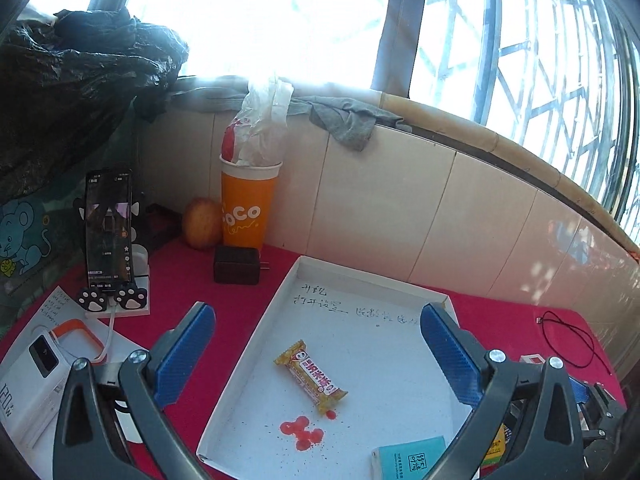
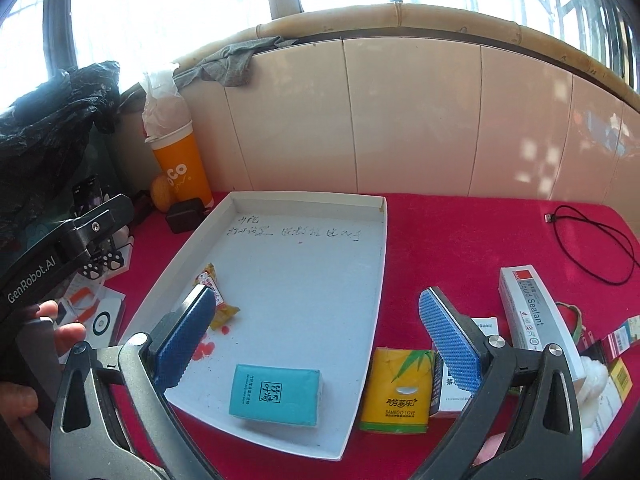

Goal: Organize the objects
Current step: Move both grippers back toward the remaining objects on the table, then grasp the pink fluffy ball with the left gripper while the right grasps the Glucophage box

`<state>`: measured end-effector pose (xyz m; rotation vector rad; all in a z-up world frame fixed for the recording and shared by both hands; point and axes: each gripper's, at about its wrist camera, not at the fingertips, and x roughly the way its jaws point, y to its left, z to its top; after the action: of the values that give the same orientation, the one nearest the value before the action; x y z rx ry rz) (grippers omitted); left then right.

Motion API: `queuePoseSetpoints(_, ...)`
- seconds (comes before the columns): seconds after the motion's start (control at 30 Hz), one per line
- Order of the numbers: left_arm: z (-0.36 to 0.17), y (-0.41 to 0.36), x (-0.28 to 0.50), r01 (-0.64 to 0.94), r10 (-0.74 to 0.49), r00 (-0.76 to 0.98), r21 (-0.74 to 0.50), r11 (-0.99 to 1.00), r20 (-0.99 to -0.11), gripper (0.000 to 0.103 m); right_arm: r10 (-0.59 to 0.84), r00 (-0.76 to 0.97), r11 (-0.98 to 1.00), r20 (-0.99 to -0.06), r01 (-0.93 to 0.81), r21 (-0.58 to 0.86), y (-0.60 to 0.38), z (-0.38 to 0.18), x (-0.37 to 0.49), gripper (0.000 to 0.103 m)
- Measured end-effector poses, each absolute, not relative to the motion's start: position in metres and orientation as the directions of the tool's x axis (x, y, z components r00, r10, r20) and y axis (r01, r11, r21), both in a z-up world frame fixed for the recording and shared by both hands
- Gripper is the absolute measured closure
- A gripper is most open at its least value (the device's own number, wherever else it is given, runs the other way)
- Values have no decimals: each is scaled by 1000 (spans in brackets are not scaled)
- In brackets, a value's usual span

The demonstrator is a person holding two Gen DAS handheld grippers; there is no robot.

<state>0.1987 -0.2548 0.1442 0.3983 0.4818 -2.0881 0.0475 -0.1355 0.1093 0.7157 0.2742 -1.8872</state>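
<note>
- Red cloth covers the desk [image 2: 460, 232], which stands against a cream tiled wall [image 2: 412, 120] under a bright barred window [image 1: 540, 60].
- One grey rag [image 1: 348, 120] hangs over the sill; one black plastic bag [image 1: 80, 88] bulges at the left.
- One shallow white cardboard tray [image 2: 372, 280] lies flat on the cloth, with handwriting and red stains on its floor.
- Inside the tray: one yellow wrapped snack bar [image 1: 310, 376] near the stains, and one teal tissue pack [image 2: 276, 394] toward the near edge.
- Beside the tray's right rim on the cloth: one yellow bamboo-print tissue pack [image 2: 396, 390] and one grey-white liquid sealant box [image 2: 536, 320], with other small packets partly hidden.
- One black cable [image 2: 592, 240] loops at the far right.
- At the back left: one orange paper cup [image 1: 246, 208] stuffed with plastic, one brownish round fruit [image 1: 202, 223], one black charger block [image 1: 237, 265], one upright phone [image 1: 109, 228].
- Left tool [image 1: 318, 330] hangs over the tray, fingers wide apart, gripping nothing.
- Right tool [image 2: 314, 320] likewise stands fully apart above the tray's near end, empty.
</note>
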Motion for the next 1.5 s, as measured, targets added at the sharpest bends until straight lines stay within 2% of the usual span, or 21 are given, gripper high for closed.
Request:
queuePoseSetpoints(0.37, 146, -198, 160, 754, -641, -622, -124, -645, -450, 0, -786, -379, -495, -489, 859, 129, -50, 132, 18, 0)
queuePoseSetpoints(0.5, 136, -166, 137, 640, -540, -706, -86, -764, -457, 0, -757, -456, -578, -468, 801, 156, -4, 133, -12, 0)
queuePoseSetpoints(0.57, 127, -146, 122, 514, -426, -770, -66, -855, -475, 0, -716, -512, -641, -475, 752, 154, 22, 130, -31, 0)
queuePoseSetpoints(0.67, 104, -111, 97, 321, -257, -791, -18, -947, -555, 0, -593, -612, -760, -523, 640, 114, 58, 118, -63, 0)
queuePoseSetpoints(0.77, 81, -75, 76, 187, -172, -779, 38, -982, -603, 0, -428, -658, -877, -620, 469, 108, 96, 91, -110, 0)
queuePoseSetpoints(0.83, 68, -59, 61, 116, -114, -766, 39, -992, -633, 0, -347, -616, -920, -707, 369, 130, 116, 70, -139, 0)
queuePoseSetpoints(0.9, 56, -51, 46, 80, -82, -746, 32, -996, -661, 0, -331, -552, -930, -765, 330, 164, 127, 51, -157, 0)
queuePoseSetpoints(1.3, 33, -39, -3, 38, -50, -659, 33, -999, -750, 0, -244, -513, -929, -823, 366, 48, 74, 20, -161, 0)
queuePoseSetpoints(1.5, 18, -36, -18, 65, -90, -598, 64, -996, -796, 2, -215, -496, -931, -841, 363, 24, 64, 9, -165, 0)
